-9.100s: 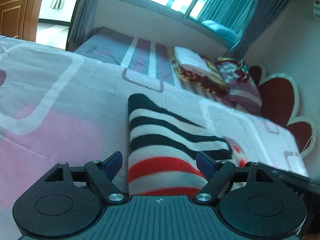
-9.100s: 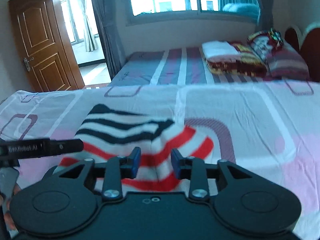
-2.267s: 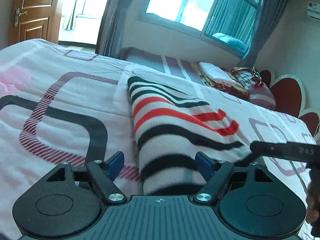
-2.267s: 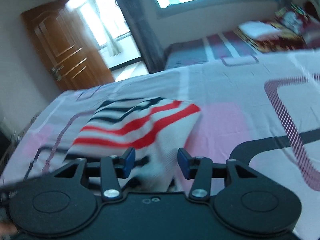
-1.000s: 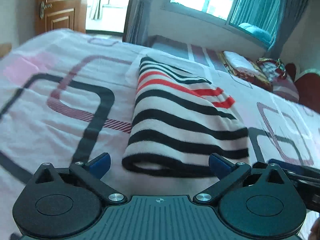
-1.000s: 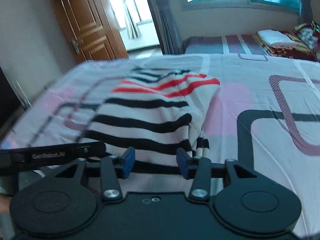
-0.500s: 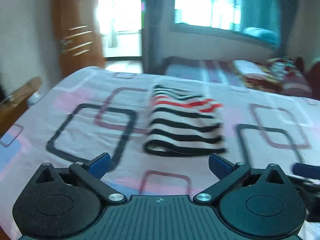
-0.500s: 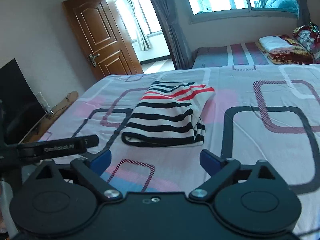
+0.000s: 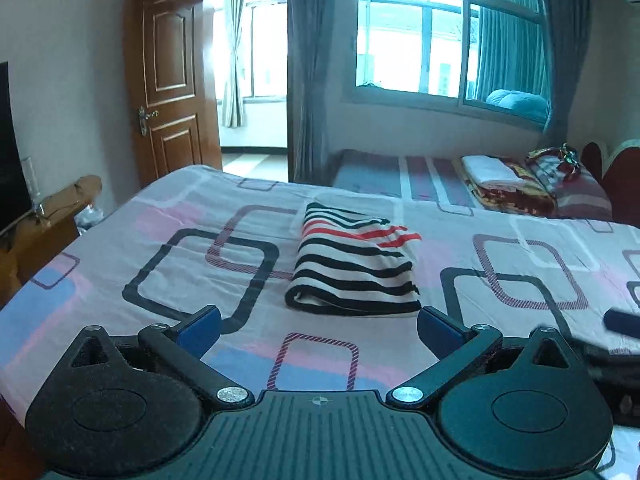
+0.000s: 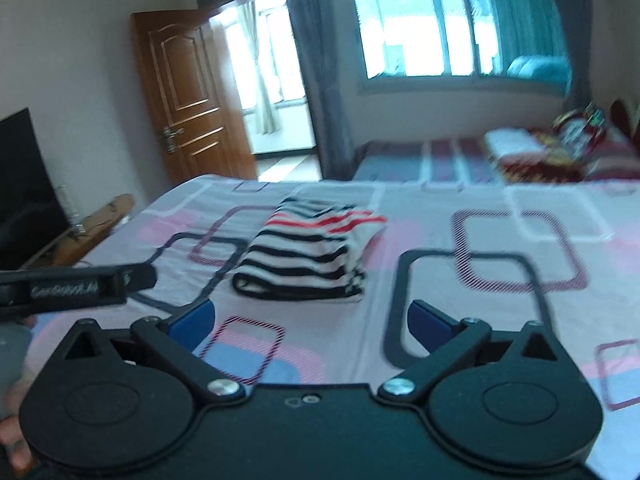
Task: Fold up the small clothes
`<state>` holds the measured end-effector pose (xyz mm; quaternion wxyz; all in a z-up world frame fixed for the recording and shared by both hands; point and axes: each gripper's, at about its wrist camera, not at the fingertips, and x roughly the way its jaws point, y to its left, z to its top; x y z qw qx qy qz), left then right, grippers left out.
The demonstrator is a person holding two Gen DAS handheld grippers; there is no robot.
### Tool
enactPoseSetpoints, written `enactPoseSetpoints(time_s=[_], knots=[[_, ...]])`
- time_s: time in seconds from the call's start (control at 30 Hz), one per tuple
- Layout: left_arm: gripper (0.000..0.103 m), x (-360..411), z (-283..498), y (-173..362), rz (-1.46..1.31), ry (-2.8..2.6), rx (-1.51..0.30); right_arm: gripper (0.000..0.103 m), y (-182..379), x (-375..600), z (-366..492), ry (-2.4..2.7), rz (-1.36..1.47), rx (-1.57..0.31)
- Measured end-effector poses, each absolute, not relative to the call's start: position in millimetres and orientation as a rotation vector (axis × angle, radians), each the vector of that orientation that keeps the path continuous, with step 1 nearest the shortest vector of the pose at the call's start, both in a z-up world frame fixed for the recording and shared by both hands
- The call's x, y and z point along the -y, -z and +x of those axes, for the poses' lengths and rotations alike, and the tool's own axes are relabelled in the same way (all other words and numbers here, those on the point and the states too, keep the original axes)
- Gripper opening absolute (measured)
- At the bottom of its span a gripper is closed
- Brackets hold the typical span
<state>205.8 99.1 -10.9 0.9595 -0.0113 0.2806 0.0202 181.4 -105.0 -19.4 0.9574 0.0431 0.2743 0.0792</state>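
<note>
Left jaws: the left gripper (image 9: 318,326) stands spread wide with nothing between the blue pads; it hangs above the near part of the bed, well short of the cloth
Right jaws: the right gripper (image 10: 310,322) is likewise wide and empty; this view is blurred
Garment: the striped garment (image 9: 352,266) lies folded in a compact block on the bed (image 9: 120,256), looped fold edge toward the cameras, apart from both grippers
Step in hand: judged as the retreat after the final fold; best done by drawing both grippers straight away, jaws wide, so no pad snags the knit
Risk: the right side shows loose layered edges (image 10: 358,280); a brush there could spring the fold open
Beyond: a second bed with stacked bedding (image 9: 504,184)
</note>
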Motion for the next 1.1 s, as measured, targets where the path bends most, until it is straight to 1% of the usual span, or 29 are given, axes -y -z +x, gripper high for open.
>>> enactPoseSetpoints(time_s=[0.17,0.67,1.1], knots=[[0.103,-92.7,196.9,11.3,-0.012,-0.042,-0.601,0.102,14.6,101.6,170.7,-0.043,0.025,-0.534],[0.103,-82.0,184.1,13.2,-0.029,-0.011,-0.659,0.102,8.8,117.6,146.4,0.000,0.064,-0.503],[0.103,-81.9,183.5,5.9,-0.025,-0.062,-0.641,0.102,5.4,121.7,137.6,0.016,0.054,-0.468]])
